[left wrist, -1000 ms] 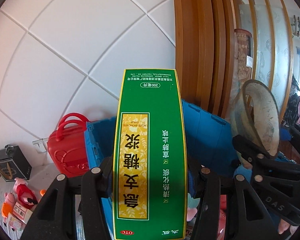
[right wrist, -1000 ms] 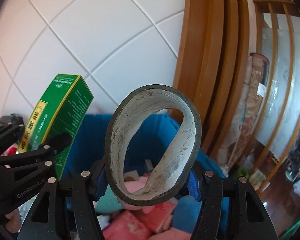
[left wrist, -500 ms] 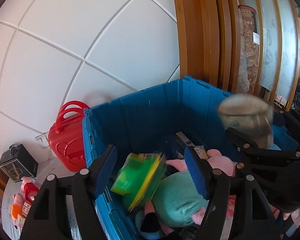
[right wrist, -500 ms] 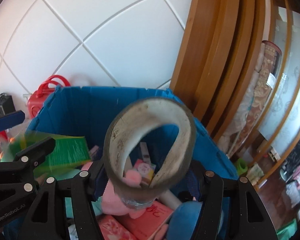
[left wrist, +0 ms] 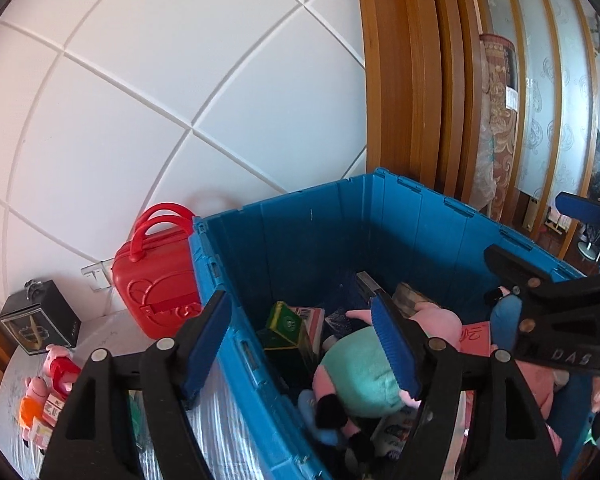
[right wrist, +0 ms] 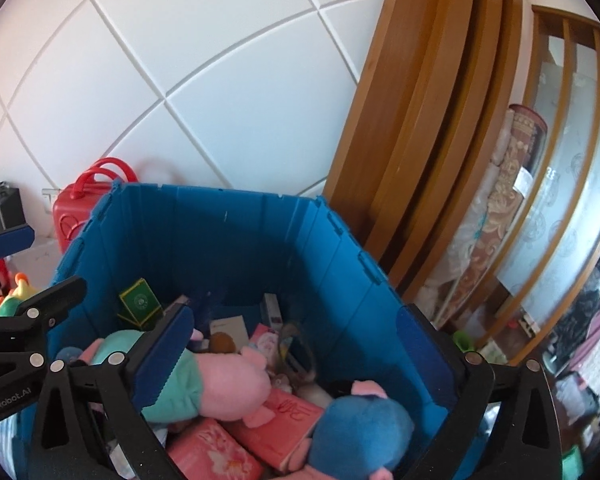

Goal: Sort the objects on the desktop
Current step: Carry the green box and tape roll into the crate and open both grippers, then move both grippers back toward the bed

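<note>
A white diamond-panelled wall (left wrist: pixel 179 92) backed the blue crate (left wrist: pixel 380 220). In the left wrist view the left gripper (left wrist: pixel 304 340), jaws just opening and empty, hung over the crate's near rim; the green box (left wrist: pixel 285 326) lay inside.

In the right wrist view the right gripper (right wrist: pixel 295 344) had just spread wide, empty, above the crate (right wrist: pixel 219 232); the blurred ring (right wrist: pixel 297 350) lay inside among plush toys.
</note>
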The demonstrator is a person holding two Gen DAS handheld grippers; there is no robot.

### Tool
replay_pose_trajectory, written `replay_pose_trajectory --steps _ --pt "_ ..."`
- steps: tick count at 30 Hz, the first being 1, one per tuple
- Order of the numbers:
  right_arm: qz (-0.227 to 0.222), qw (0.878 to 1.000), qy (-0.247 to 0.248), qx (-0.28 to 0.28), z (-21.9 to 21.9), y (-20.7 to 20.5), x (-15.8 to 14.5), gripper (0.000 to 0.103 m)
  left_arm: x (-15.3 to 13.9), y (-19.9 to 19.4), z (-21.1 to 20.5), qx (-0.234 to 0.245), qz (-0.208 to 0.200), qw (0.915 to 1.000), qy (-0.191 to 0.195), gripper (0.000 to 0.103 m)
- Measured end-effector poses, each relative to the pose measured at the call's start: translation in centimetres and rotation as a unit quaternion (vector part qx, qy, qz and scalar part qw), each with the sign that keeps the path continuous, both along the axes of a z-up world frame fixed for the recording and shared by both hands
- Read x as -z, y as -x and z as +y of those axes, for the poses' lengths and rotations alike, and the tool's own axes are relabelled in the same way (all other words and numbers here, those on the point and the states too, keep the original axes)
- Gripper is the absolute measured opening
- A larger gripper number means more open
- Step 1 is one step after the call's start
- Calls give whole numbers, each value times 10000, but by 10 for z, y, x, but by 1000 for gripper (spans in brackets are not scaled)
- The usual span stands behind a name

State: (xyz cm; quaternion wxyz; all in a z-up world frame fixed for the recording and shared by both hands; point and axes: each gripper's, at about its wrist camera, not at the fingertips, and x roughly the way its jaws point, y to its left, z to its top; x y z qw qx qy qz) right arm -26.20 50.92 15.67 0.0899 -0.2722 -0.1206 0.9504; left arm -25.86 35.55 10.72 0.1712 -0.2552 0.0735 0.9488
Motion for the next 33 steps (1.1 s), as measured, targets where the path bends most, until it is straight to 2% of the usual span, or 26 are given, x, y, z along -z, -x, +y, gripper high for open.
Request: replay_pose_trajectory --steps 5,8,14,18,24,28,33 --pt "154 9998 -54 -137 -13 -38 -19 103 -3 -29 -41 -202 171 9993 -250 79" --pt "269 9991 105 -310 -25 -65 -29 103 0 -47 -71 -429 166 9983 -353 80" --pt "408 9949 417 -817 -75 -107 -32 103 25 -68 -139 -958 -169 9945 -383 80" --pt "345 9908 531 -1196 -121 -117 -21 103 44 -75 -184 -1208 -364 9914 -343 80" --pt "108 9849 804 -1527 -189 -109 8 103 74 -79 -260 -1782 -614 9820 -143 80" --pt "-288 9803 934 -1716 -233 -91 42 103 96 -77 -314 -2175 -847 9723 -120 80" --pt "-832 9762 1010 -1731 -269 -64 85 103 124 -71 -366 -2543 -1111 9606 -127 80"
